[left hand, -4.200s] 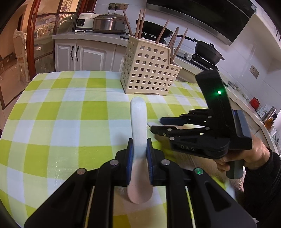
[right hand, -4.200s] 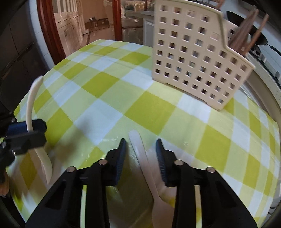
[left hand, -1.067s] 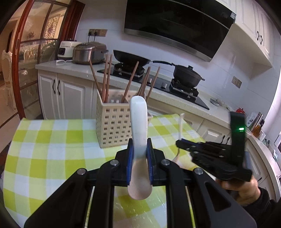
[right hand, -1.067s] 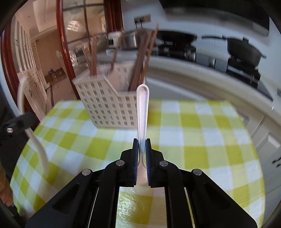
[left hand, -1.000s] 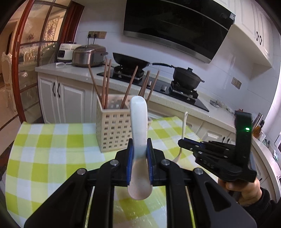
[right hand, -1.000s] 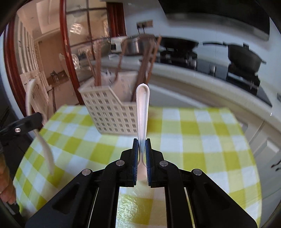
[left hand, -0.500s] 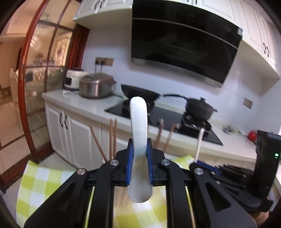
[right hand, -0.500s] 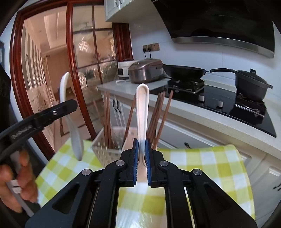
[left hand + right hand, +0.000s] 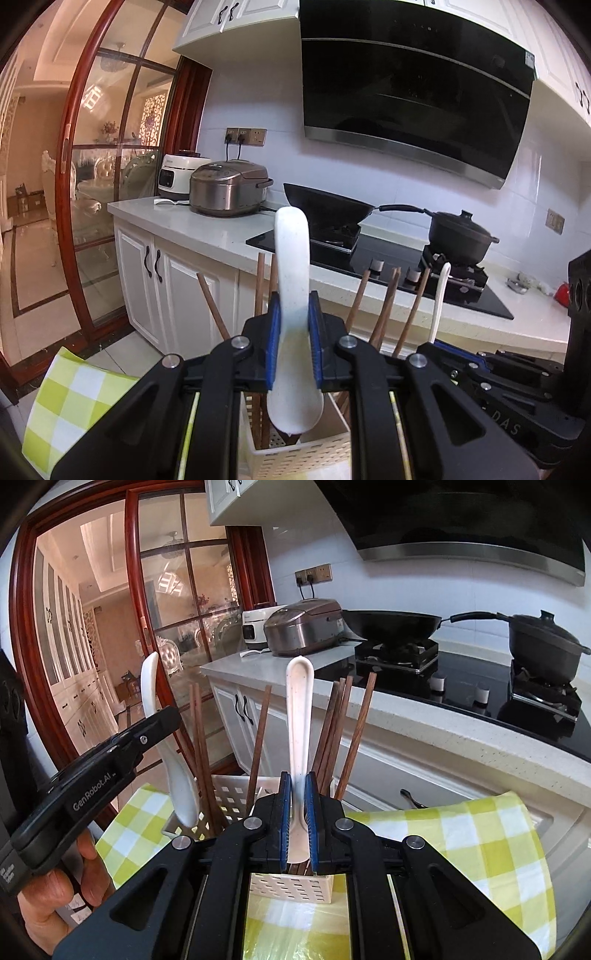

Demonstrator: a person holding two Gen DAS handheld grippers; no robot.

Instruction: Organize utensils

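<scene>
My left gripper [image 9: 293,338] is shut on a white spoon [image 9: 291,280], held upright with its bowl end hanging over the cream perforated utensil basket [image 9: 295,454]. The same spoon [image 9: 173,760] shows in the right wrist view, bowl at the basket's rim [image 9: 236,786]. My right gripper [image 9: 297,819] is shut on a second white spoon [image 9: 300,716], upright, its lower end just above the basket's front compartment [image 9: 291,888]. Several brown chopsticks [image 9: 332,734] stand in the basket. The second spoon's handle [image 9: 439,295] shows right of the chopsticks.
The green and white checked tablecloth [image 9: 461,842] covers the table under the basket. Behind it is a white counter [image 9: 192,229] with a rice cooker [image 9: 227,192], a wok [image 9: 325,206] and a black pot [image 9: 460,236] on the hob.
Both grippers have lifted their spoons off the table, turned them upright and brought them over the basket. In the last half second both came closer to it and lower.
</scene>
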